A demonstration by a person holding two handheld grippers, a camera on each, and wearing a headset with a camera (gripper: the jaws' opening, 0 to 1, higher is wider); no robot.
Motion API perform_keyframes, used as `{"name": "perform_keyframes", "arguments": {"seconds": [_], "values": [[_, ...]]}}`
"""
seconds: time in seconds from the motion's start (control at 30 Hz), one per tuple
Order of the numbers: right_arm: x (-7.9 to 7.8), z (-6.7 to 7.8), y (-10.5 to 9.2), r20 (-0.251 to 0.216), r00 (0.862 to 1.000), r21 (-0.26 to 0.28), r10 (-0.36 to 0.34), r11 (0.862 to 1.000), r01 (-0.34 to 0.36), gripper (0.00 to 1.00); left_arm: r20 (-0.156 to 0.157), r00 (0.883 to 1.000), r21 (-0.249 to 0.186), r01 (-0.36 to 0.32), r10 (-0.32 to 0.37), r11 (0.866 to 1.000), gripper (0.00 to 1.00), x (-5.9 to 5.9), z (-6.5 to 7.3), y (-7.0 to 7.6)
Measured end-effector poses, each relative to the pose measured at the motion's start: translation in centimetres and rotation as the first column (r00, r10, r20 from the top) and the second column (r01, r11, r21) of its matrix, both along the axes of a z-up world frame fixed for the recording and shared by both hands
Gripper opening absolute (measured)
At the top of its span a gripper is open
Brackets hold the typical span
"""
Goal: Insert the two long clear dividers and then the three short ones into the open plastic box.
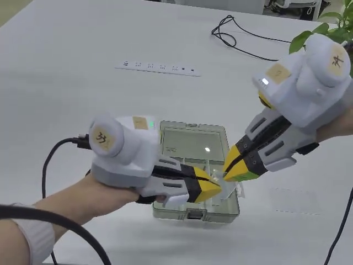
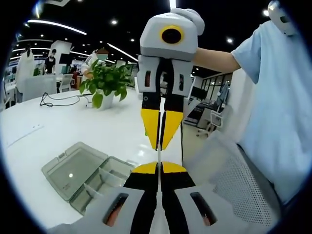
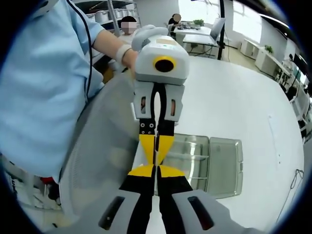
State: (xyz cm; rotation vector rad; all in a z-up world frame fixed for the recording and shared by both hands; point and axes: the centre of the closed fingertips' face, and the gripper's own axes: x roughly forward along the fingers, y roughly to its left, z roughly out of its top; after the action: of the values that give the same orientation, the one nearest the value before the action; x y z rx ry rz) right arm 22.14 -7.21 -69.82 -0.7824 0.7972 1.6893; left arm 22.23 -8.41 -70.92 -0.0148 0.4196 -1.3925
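Nearest the headset, a black cable (image 1: 66,232) is trailing across the person's forearm to the left gripper (image 1: 214,186). Its jaws are pressing together on one end of a clear divider (image 1: 231,187). The right gripper (image 1: 227,172) is meeting it tip to tip, and its jaws appear to be clamping the same strip. Holding both ends is probably keeping the thin strip straight and upright for lowering into its slots. Whether the strip is long or short cannot be told. The divider is hanging just above the open plastic box (image 1: 182,212), which is sitting directly under both tips on the bench (image 1: 83,83) with its lid (image 1: 193,144) lying flat behind. Some partitions are already standing in the base. Farther back, a power strip (image 1: 157,68) is lying well apart.
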Motion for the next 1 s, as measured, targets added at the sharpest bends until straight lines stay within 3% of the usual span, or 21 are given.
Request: {"name": "perform_keyframes", "arguments": {"seconds": [0.6, 1.0], "values": [[0.3, -0.4, 1.1, 0.010, 1.000, -0.039, -0.022, 0.999, 0.022, 0.02, 0.008, 0.999, 0.028, -0.042, 0.042, 0.999, 0.00, 0.4, -0.5, 0.9], [1.8, -0.2, 1.8, 0.028, 0.997, -0.046, -0.068, 0.997, 0.070, 0.02, -0.002, 0.986, 0.071, -0.167, 0.168, 0.983, 0.32, 1.6, -1.7, 4.4]]}}
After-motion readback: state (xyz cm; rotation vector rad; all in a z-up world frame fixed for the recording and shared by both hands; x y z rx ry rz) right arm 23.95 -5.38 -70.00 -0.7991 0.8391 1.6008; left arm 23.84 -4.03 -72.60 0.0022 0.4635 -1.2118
